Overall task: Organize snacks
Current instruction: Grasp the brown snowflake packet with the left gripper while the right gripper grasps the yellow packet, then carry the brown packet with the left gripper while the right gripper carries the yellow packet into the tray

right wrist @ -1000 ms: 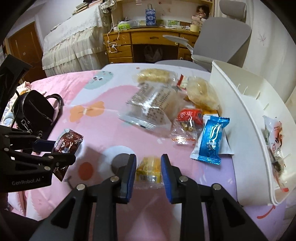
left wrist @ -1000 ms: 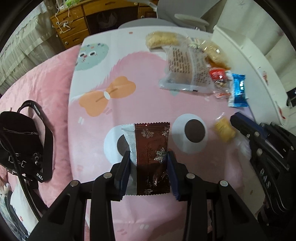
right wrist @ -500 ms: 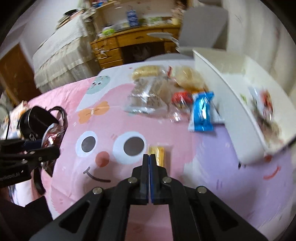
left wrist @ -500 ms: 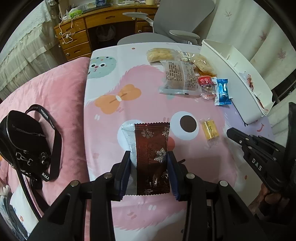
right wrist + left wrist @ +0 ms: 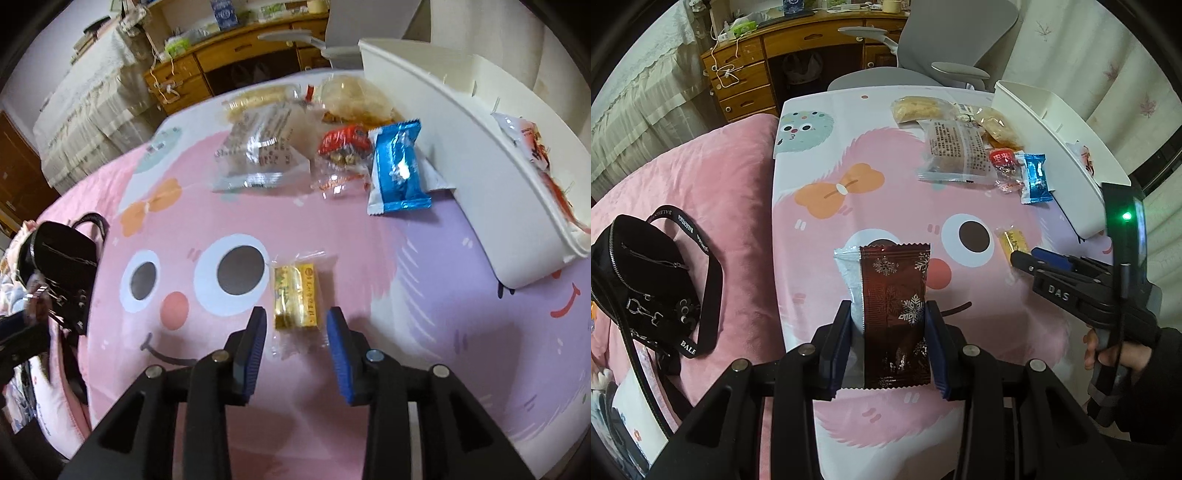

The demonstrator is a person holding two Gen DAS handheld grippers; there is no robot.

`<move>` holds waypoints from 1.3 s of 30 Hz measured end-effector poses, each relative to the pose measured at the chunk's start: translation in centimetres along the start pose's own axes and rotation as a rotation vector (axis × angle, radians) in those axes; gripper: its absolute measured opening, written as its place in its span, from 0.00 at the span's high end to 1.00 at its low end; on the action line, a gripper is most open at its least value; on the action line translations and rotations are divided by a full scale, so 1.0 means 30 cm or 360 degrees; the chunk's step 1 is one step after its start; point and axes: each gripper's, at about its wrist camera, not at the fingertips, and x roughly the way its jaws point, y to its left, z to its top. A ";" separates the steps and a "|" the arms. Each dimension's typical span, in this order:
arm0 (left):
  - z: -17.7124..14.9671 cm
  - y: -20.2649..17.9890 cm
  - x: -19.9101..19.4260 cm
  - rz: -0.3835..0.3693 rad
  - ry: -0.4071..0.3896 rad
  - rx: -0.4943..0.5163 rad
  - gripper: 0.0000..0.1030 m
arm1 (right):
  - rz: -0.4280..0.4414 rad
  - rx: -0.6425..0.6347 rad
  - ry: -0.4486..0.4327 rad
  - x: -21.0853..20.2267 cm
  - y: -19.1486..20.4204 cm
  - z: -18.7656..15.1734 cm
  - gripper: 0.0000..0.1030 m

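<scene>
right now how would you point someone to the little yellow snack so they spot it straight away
Start at the pink cartoon-face cloth and find the right-hand big eye. Just right of it lies the small clear-wrapped yellow snack bar, alone in front of the right gripper. The other snacks cluster farther back beside the white plastic organizer.

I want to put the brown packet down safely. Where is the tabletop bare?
Bare: the cloth left of the yellow candy, around the orange bow. Crowded: the packets beside the white bin, like the blue wrapper.
</scene>
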 end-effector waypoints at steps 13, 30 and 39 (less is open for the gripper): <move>0.023 0.000 -0.023 -0.0026 -0.0016 -0.0040 0.65 | -0.0052 -0.0045 0.0086 0.010 0.025 0.022 0.75; 0.094 -0.278 -0.061 0.0011 -0.0113 -0.0095 0.65 | 0.0233 -0.0164 0.0040 -0.204 -0.106 0.015 0.75; 0.162 -0.508 -0.086 0.0061 -0.0219 -0.0149 0.65 | 0.0390 -0.0357 -0.0062 -0.382 -0.244 0.065 0.75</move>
